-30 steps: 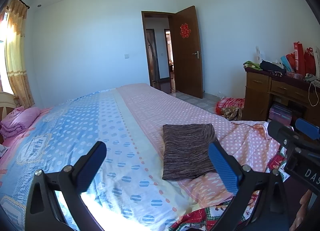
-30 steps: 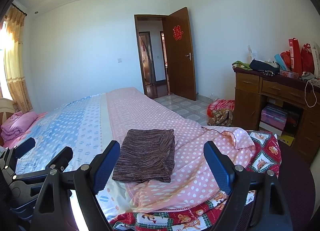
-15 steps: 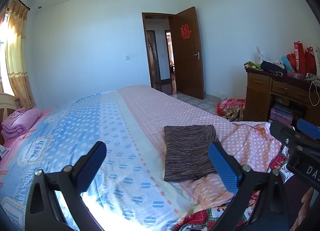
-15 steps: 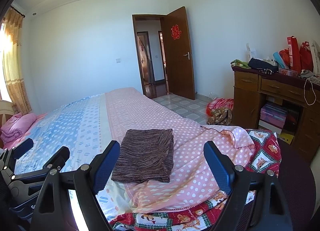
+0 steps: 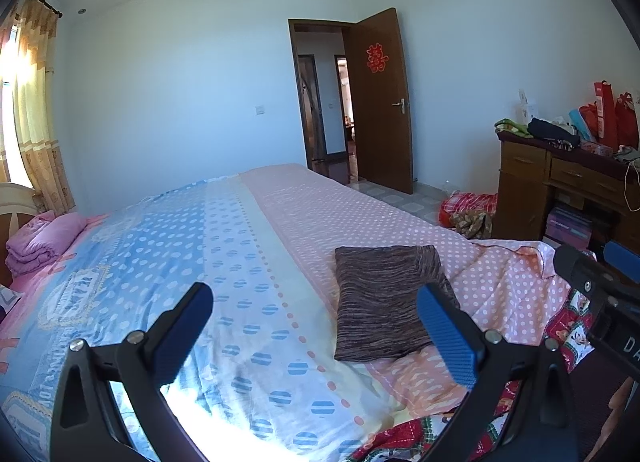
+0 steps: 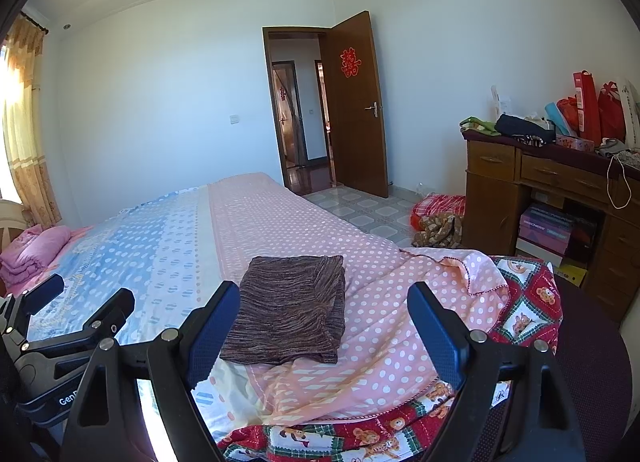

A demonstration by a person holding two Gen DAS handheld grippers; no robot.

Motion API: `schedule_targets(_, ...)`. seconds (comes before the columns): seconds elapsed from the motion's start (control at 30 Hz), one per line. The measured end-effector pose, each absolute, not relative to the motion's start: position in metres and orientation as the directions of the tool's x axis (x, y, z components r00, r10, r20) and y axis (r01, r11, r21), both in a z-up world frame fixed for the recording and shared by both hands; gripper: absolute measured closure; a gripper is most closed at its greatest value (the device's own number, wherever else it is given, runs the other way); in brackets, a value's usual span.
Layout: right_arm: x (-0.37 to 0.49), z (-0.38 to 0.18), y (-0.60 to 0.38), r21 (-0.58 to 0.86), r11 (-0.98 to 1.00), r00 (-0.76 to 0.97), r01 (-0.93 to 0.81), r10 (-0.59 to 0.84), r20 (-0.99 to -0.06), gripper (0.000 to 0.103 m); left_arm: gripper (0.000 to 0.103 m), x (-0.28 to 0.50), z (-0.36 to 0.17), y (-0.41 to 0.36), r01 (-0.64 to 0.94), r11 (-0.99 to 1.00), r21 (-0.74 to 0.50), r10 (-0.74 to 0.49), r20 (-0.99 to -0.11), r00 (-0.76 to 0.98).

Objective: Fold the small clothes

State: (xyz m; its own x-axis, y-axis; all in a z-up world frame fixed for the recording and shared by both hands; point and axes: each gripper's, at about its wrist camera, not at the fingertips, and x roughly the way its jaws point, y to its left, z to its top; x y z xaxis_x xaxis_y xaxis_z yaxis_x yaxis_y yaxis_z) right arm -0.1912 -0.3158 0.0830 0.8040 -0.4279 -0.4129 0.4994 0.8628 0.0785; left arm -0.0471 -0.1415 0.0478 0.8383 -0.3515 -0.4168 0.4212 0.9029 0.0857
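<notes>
I hold a hand-held gripper in each hand, both raised above the near end of a bed (image 6: 280, 217). My right hand-held gripper (image 6: 324, 326) has its two blue-padded fingers spread wide, with nothing pinched between them and nothing touching the pads. My left hand-held gripper (image 5: 316, 332) is likewise spread wide and holds nothing. In the right wrist view the left one shows at the lower left edge; in the left wrist view a part of the right one shows at the right edge.

One folded garment (image 6: 290, 310) lies flat on the bed, on the pink polka-dot side of the bedspread, near the foot end and just right of the cream stripe that divides pink from blue. It is a dark brown knit with fine lighter streaks, folded into a neat rectangle of several layers, its edges fairly even. From the right wrist view it sits between the two fingers but beyond them, apart from both.

Count: two hand-held grippers, one folded garment, one bed. One pink folded blanket (image 5: 40, 240) rests at the far left end of the bed.
</notes>
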Motion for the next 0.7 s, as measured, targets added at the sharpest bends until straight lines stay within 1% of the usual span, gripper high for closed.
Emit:
schedule_targets(0.13,-0.192,0.082,-0.315,0.076,0.861,0.803,0.502,-0.432,-0.411,0.017,0.000,-0.046,0.047,-0.143,0.395,0.912,0.107,-0.320,-0.416,0.851)
schedule_targets(0.27,-0.192,0.081,-0.314,0.075,0.860,0.801,0.505,-0.435,-0.411,0.017,0.000,-0.043,0.047,-0.141,0.392,0.915,0.097,-0.319,-0.421,0.849)
schedule_targets(0.4,-0.191,0.080,-0.313,0.071,0.860,0.800,0.506,-0.437,-0.413,0.017,0.000,-0.038,0.045,-0.139,0.407,0.911,0.071,-0.337,-0.442,0.831)
schedule_targets(0.57,-0.189,0.078,-0.312,0.071,0.857,0.794,0.511,-0.438,-0.422,0.017,0.000,-0.036,0.043,-0.138,0.461,0.887,0.030,-0.398,-0.456,0.796)
schedule_targets(0.7,-0.188,0.074,-0.314,0.071,0.850,0.785,0.523,-0.447,-0.428,0.017,0.000,-0.032,0.041,-0.138,0.436,0.898,0.056,-0.367,-0.453,0.813)
